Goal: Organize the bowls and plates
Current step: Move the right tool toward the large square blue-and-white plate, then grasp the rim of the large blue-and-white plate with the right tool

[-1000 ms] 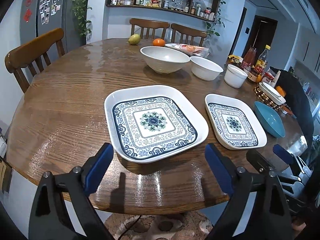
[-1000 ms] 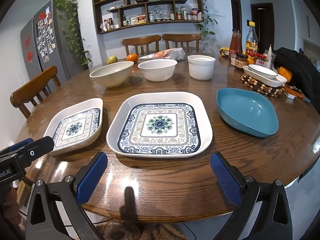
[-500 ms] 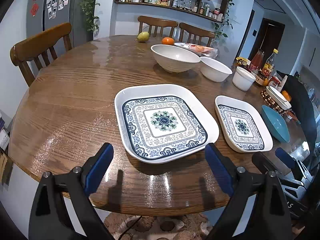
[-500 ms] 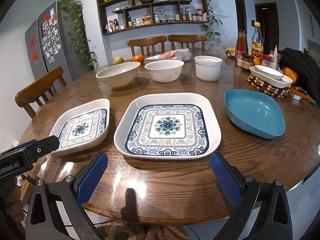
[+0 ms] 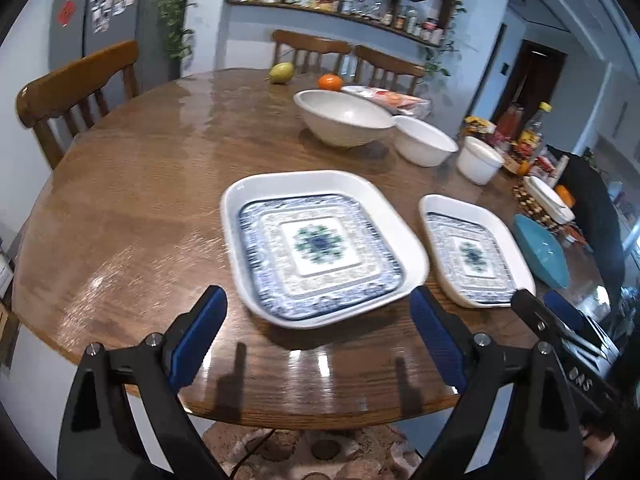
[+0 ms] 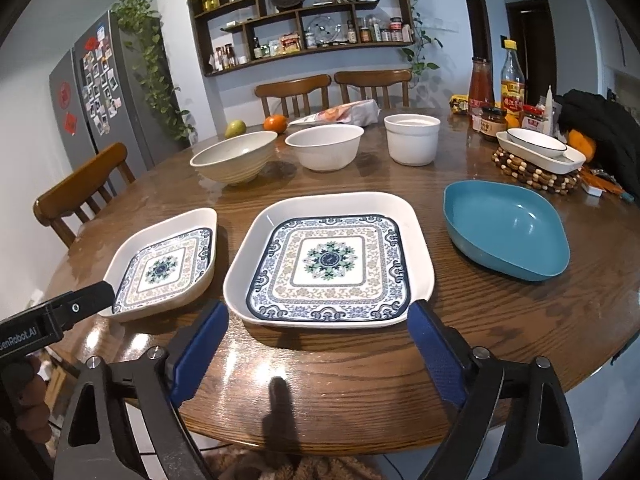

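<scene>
Nothing stacked yet, as far as I can judge: every dish sits apart on the round wooden table (image 6: 360, 364), so the task looks barely begun.

My left gripper (image 5: 320, 340) hangs released over the near table edge, nothing between its blue pads, with one patterned square plate (image 5: 320, 246) just ahead of it. This view is blurred. My right gripper (image 6: 320, 344) is also unclenched and empty; its jaws have just been closing a little, and its pads flank the near corners of the second patterned square plate (image 6: 330, 258) without pressing it, as far as I can tell.

Plates: the two patterned ones lie side by side, near but not touching, both empty. To their right sits the teal dish (image 6: 506, 234), empty, well apart.

Bowls, in a row further back:
- wide beige bowl (image 6: 234, 156), looks empty
- white bowl (image 6: 324, 146), inside mostly hidden
- white straight-sided cup-like bowl (image 6: 412, 138), inside hidden

At far right a small white oblong dish (image 6: 540, 150) rests on a beaded trivet (image 6: 536, 174), and a smaller dish seems nested in it.

Left to do, my guess: stack the two patterned plates, nest the three bowls, deal with the teal dish.

Other stuff: pear (image 6: 235, 128) and orange (image 6: 275, 123) at the back, sauce bottles (image 6: 496, 84) at right.
</scene>
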{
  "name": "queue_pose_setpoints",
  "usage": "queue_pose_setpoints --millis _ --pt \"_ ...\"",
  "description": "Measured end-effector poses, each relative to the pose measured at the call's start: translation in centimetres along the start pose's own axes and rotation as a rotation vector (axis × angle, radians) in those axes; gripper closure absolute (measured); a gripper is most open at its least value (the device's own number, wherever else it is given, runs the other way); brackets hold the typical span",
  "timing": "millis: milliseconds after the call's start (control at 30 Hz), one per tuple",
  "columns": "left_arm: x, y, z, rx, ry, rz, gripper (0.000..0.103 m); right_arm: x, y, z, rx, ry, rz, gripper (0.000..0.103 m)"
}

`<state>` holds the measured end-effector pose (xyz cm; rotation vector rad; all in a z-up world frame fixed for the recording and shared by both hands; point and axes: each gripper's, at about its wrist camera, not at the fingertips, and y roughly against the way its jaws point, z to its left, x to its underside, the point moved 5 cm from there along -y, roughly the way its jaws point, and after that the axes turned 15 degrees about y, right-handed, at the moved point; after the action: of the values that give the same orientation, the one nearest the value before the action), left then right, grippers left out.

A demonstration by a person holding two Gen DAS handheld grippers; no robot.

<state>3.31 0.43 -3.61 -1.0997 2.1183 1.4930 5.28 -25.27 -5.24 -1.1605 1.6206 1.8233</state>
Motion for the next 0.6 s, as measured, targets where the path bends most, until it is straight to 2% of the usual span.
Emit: queue_pose_setpoints --millis 100,200,267,333,367,433,533,600 --pt "0.0 0.0 -2.3 0.093 -0.015 0.020 0.012 -0.4 0.6 -1.4 0.012 -0.030 -0.014 0.013" --pt "0.2 -0.6 -5.1 0.217 -0.019 0.091 0.012 -1.2 0.8 -3.2 -0.010 -0.071 -0.022 0.021" --pt "0.4 -1.4 -6.9 0.251 -0.034 0.135 0.018 -1.6 0.6 -4.1 -0.016 -0.083 -0.015 0.024" --pt "0.7 -2.1 -8.2 0.272 -0.044 0.166 0.024 -1.9 0.2 -5.0 -0.040 -0.104 0.000 0.025" --pt "0.9 -2.5 -8.7 0.273 -0.045 0.185 0.024 -2.0 0.0 -5.4 -0.063 -0.115 0.003 0.032" --pt "1.5 -3.2 -9.3 0.277 -0.033 0.215 0.026 -2.0 -0.6 -6.0 -0.097 -0.141 0.021 0.038" --pt "2.5 -4.1 -9.7 0.264 -0.063 0.250 0.038 -1.6 -1.3 -7.0 -0.079 -0.164 0.047 0.038" --pt "2.8 -4.6 -9.9 0.235 -0.082 0.263 0.041 -1.3 -1.5 -7.5 -0.071 -0.177 0.052 0.038"
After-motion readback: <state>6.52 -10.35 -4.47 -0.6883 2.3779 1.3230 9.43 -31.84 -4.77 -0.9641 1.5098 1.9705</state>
